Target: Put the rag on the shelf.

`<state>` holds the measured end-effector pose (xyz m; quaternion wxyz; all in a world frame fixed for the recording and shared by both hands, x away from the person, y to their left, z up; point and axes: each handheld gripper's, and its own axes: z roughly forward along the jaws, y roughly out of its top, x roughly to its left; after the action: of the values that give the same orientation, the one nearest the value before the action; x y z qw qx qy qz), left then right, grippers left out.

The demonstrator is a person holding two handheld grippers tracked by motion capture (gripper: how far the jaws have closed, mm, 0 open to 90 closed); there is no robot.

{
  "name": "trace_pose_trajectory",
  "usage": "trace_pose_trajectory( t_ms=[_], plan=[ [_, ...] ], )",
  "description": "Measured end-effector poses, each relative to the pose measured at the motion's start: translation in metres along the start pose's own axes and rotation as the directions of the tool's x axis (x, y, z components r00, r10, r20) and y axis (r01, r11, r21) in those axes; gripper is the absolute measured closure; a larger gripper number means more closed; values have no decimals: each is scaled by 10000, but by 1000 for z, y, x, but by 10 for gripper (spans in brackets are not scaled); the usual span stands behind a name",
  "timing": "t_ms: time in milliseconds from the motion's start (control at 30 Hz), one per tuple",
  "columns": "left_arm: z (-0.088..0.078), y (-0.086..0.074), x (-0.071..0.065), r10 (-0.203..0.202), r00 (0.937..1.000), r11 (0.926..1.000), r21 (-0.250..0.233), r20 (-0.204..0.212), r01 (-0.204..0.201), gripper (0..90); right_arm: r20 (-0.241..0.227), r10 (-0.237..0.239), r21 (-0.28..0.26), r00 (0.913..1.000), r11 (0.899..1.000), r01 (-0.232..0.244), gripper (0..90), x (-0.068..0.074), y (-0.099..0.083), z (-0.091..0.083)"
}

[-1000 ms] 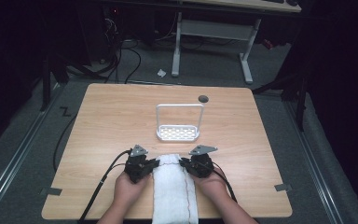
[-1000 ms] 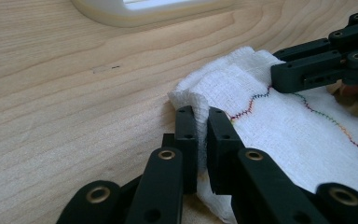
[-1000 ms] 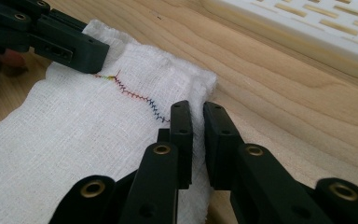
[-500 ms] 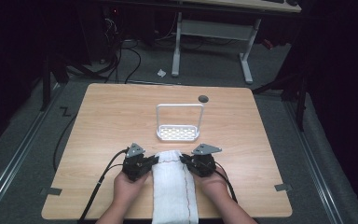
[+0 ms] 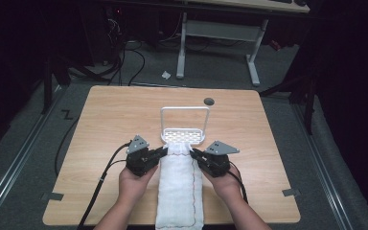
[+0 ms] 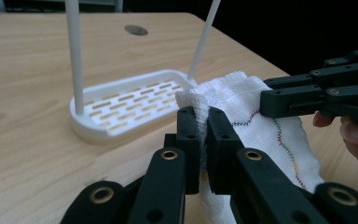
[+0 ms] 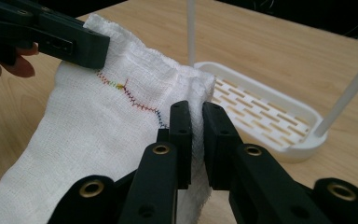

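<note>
White woven cloth (image 5: 179,187), long and narrow, lies along the near middle of the pale wood surface (image 5: 110,120). Its near end hangs past the front edge; its far end sits just short of the white rack (image 5: 184,136). A thin line of multicoloured stitching runs lengthwise down the cloth, nearer its right side in the high view.

Left gripper (image 5: 162,152): held in the person's left hand (image 5: 133,181), jaws pointing inward at the cloth's far left corner. In the left gripper view the jaws are pressed together with a fold of the cloth (image 6: 242,112) pinched between them, corner lifted and bunched. Cable trails back off the near-left of the surface.

Right gripper (image 5: 194,153): held in the right hand (image 5: 226,183), jaws mirrored on the far right corner. In the right gripper view the jaws are closed on a gathered edge of the cloth (image 7: 116,126), fabric puckered above the tips.

Each gripper view also catches the other gripper's jaw tips on the opposite corner.

Rack: flat slotted base with a raised rim, and a thin white hoop handle standing upright over it. Rests on the surface just beyond the cloth's far end; whether the two touch, cannot tell.

Small dark round hole (image 5: 209,101) in the surface beyond the rack, to its right.
</note>
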<state>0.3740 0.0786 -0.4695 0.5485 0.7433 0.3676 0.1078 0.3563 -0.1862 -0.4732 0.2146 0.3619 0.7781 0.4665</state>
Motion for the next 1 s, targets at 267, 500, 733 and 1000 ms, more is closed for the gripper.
trace_pose_trajectory(
  t_ms=[267, 500, 733, 1000],
  plan=[
    [-3, 26, -3, 243, 9997, 9987, -444, 0, -242, 853, 311, -79, -781, 9995, 9969, 103, 831, -7, 27, -20],
    [-12, 51, -7, 487, 9988, 9926, -1110, -9, -485, 856, 515, -285, -1434, 9983, 9890, 356, 831, -10, 51, -32],
    [-21, 75, -12, 740, 9972, 9838, -1632, -38, -737, 856, 640, -421, -1898, 9971, 9804, 536, 831, -11, 73, -41],
    [-29, 99, -19, 1119, 9936, 9719, -2067, -134, -1122, 857, 751, -365, -2404, 9965, 9692, 536, 831, -13, 91, -52]
  ],
)
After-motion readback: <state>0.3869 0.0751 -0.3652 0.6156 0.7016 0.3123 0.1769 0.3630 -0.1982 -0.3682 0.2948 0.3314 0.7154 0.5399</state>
